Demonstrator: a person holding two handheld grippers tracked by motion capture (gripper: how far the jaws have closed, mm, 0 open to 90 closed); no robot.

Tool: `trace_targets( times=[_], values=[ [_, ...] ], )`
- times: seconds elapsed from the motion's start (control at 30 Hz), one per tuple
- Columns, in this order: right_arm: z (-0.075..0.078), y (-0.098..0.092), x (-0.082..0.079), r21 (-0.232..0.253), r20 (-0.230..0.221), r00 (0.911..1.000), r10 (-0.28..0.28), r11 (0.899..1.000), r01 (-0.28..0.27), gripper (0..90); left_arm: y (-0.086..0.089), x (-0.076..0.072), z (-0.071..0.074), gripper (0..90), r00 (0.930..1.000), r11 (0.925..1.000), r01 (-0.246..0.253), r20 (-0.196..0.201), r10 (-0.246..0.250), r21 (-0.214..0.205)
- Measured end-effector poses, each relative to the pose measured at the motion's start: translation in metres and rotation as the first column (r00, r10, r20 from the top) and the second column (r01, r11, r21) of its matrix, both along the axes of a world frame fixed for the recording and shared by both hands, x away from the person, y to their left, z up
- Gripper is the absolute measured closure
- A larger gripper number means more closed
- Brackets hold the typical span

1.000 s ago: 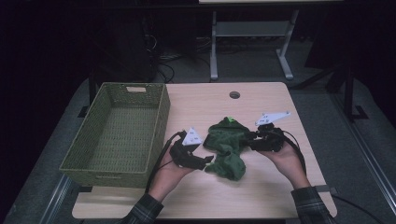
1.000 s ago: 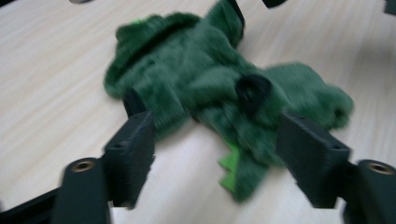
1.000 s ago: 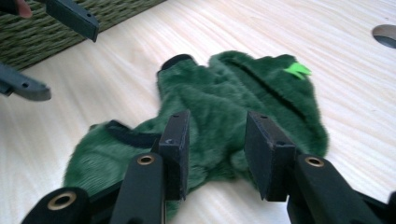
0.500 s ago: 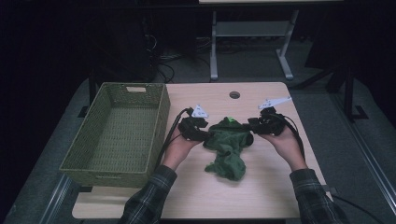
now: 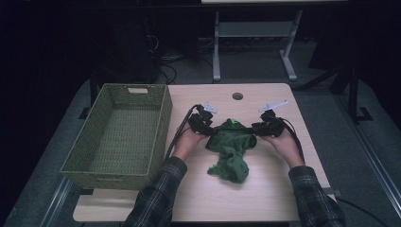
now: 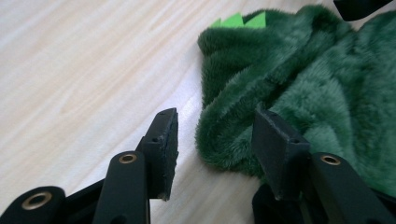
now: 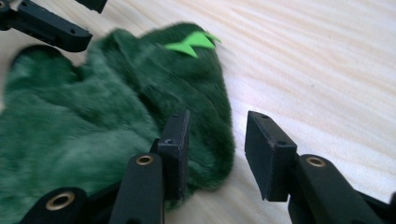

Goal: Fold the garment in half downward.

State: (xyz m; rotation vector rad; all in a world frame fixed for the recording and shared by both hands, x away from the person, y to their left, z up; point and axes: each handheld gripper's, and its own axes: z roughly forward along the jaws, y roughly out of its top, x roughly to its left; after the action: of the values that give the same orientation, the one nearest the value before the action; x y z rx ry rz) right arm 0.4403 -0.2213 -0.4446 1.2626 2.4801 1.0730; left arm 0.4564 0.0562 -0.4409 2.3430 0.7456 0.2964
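Basket [image 5: 118, 137] front wall hides floor.

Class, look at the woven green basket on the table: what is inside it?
The woven basket holds nothing on its visible floor. Its near wall hides the floor strip just behind it, so that part cannot be checked. The green plush garment lies on the table beside it.

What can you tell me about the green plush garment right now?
The green plush garment is dark, furry fabric with bright green felt spikes at its far edge. It lies crumpled on the wooden table, right of the basket. Each open gripper straddles one side edge, pads not yet pressing.
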Motion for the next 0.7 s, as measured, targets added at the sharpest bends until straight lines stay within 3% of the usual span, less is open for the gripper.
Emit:
trace_targets(
  times=[0.37,0.57,0.7],
  values=[
    [-0.018,0.012,0.008,-0.036,-0.030,0.9994,0.016,0.999,-0.017,63.8,-0.004,0.011,-0.012,53.2,0.9992,0.9997,0.018,-0.035,-0.017,0.014],
    [-0.020,0.014,0.008,-0.045,-0.032,0.9995,-0.003,0.999,0.001,76.7,-0.008,0.014,-0.015,62.0,0.9988,0.9997,0.022,-0.045,-0.021,0.008],
    [-0.019,0.016,0.008,-0.056,-0.035,0.9994,-0.003,0.998,0.002,84.6,-0.012,0.014,-0.017,71.3,0.9984,0.9989,0.032,-0.048,-0.031,0.033]
  ],
)
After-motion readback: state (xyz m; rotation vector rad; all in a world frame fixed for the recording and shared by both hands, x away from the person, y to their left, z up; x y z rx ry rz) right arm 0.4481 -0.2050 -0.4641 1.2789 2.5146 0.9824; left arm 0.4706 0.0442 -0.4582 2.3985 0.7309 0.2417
